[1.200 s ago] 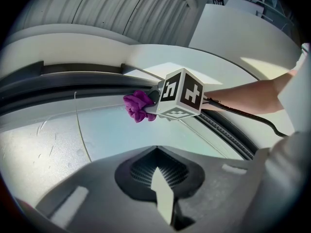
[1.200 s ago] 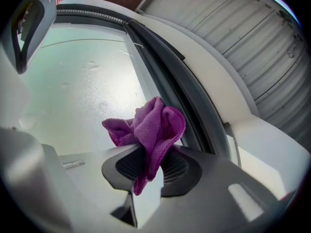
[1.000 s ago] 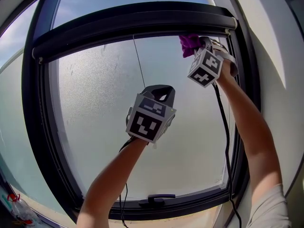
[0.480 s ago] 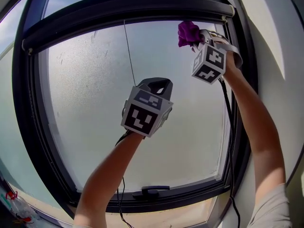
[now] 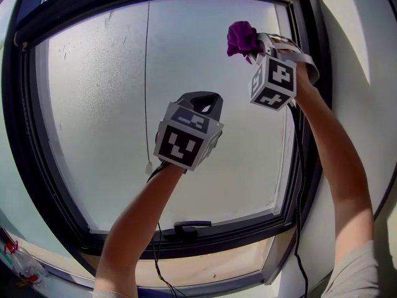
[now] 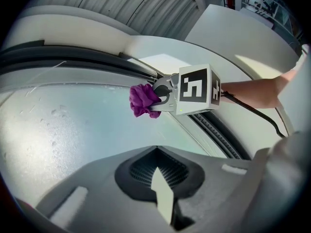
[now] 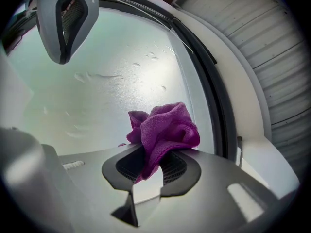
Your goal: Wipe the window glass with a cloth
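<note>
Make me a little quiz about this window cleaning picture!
1. True or false: the left tool is holding the cloth.
2. What colour is the cloth? A green, B purple, C yellow.
3. Fill in the gap: in the head view, the cloth is near the upper ___ corner of the window glass.

Key: 1 false, the right tool is shut on it and the left tool is shut with nothing in it. 2 B. 3 right.
</note>
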Available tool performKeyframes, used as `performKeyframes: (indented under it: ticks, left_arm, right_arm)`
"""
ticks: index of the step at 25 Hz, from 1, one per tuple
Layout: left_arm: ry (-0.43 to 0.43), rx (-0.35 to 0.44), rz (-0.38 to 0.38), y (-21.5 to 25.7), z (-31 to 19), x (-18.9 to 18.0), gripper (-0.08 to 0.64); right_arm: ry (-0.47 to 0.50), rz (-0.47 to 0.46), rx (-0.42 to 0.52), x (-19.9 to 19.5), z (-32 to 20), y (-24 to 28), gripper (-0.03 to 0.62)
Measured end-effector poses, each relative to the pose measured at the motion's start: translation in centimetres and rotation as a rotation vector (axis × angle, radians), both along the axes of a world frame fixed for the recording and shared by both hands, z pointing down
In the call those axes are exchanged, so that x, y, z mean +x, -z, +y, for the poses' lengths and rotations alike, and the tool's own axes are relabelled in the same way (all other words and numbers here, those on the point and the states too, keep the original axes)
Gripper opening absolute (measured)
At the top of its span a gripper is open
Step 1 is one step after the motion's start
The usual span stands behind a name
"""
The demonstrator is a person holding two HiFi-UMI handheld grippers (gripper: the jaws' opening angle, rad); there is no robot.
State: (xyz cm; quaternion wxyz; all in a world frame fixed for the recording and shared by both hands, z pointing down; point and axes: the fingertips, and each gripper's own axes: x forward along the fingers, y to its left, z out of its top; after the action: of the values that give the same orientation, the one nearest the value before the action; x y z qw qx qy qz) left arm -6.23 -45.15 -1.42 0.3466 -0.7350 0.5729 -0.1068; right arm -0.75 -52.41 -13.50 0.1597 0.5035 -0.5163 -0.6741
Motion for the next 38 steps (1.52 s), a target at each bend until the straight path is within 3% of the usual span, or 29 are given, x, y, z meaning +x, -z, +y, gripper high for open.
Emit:
performKeyframes:
  ticks: [23, 38]
  left_arm:
    - [-0.023, -0.245, 0.044, -13.5, -1.8, -0.5, 0.002]
    - [-0.025, -0.385, 0.112, -22.6, -2.6, -0.8, 0.002]
  right_arm:
    - [-0.029, 0.09, -0.195, -0.8, -0.9, -20.7, 0.101]
    - [-0.008, 0.119, -0.46, -1.8, -1.1, -37.8, 0.104]
